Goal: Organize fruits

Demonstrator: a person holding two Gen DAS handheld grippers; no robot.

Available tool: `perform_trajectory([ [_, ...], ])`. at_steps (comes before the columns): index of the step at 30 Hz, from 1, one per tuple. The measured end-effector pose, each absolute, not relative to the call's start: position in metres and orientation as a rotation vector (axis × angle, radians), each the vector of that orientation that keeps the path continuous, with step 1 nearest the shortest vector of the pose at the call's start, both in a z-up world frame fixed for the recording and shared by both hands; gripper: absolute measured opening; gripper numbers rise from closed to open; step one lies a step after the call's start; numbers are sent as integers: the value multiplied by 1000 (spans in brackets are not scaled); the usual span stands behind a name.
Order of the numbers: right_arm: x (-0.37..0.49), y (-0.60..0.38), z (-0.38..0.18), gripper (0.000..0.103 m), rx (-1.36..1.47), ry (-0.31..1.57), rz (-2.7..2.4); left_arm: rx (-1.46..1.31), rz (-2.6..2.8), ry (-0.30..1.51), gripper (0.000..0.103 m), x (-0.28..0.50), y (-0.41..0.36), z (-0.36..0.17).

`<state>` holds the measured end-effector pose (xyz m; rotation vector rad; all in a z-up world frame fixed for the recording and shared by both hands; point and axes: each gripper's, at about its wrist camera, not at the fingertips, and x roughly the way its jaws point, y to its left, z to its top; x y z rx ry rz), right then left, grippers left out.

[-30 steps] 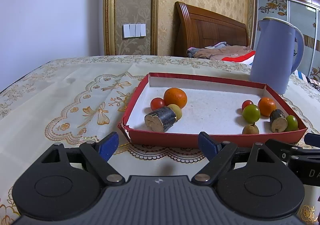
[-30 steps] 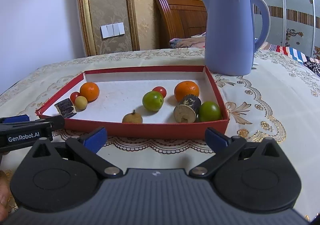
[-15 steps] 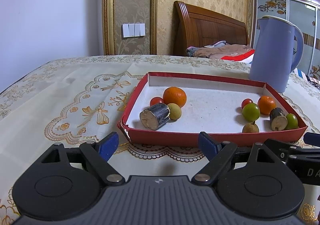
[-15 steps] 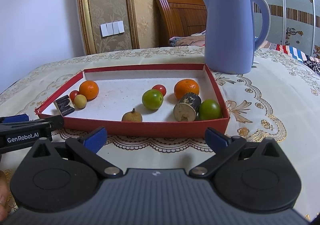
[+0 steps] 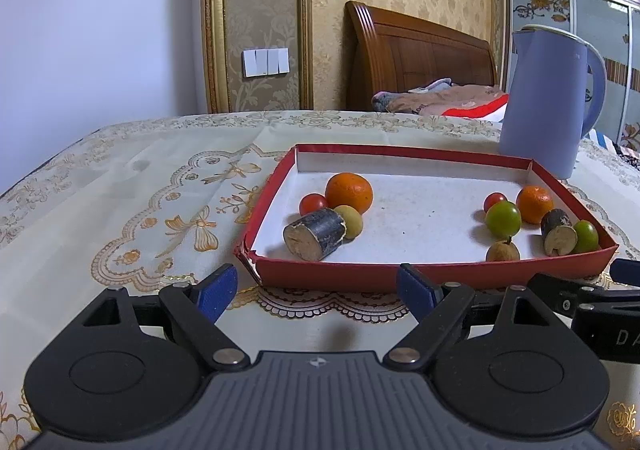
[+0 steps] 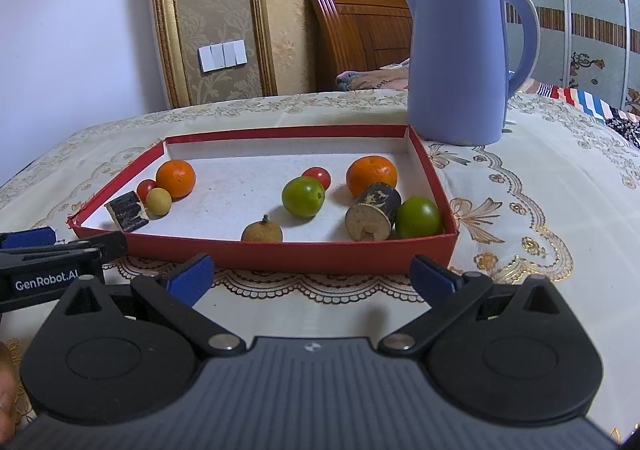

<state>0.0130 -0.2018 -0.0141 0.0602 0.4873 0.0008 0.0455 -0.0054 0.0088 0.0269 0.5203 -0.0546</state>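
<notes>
Both my claws sit low in their own views, just short of the red tray. My left claw (image 5: 316,286) has its blue pads spread wide with only bare cloth between them. My right claw (image 6: 312,276) stands just as wide and carries nothing.

The red tray (image 5: 328,276) rests on the bench (image 5: 120,210), which is covered by a cream cloth with gold embroidery, and fills the middle of both frames.

In the left view, a small cluster sits at the tray's left end: an orange (image 5: 349,192), a cherry tomato (image 5: 313,204) just left of it, a yellowish round fruit (image 5: 350,221) in front of it, and a dark cane stub (image 5: 314,234) lying on its side, touching that yellowish fruit.

At the tray's right end in the right view are a second orange (image 6: 371,175), a second cherry tomato (image 6: 318,177), a green fruit (image 6: 303,197) in front of that tomato, a brown longan-like fruit (image 6: 262,231) near the front wall, a second cane stub (image 6: 373,217), and another green fruit (image 6: 418,217) touching the stub in the corner.

A blue kettle (image 6: 456,62) stands upright on the bench behind the tray's far right corner.
</notes>
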Motion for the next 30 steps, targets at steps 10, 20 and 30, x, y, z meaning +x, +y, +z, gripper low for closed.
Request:
perform_trajectory([
  [10,12,-202,-14,103,59,486,0,39,-53,521,87,47,-6,7],
  [20,12,-201,-14,103,58,486,-1,40,-50,530,87,47,-6,6],
  [30,13,-202,-15,103,58,487,-1,56,-52,524,87,47,-9,5],
])
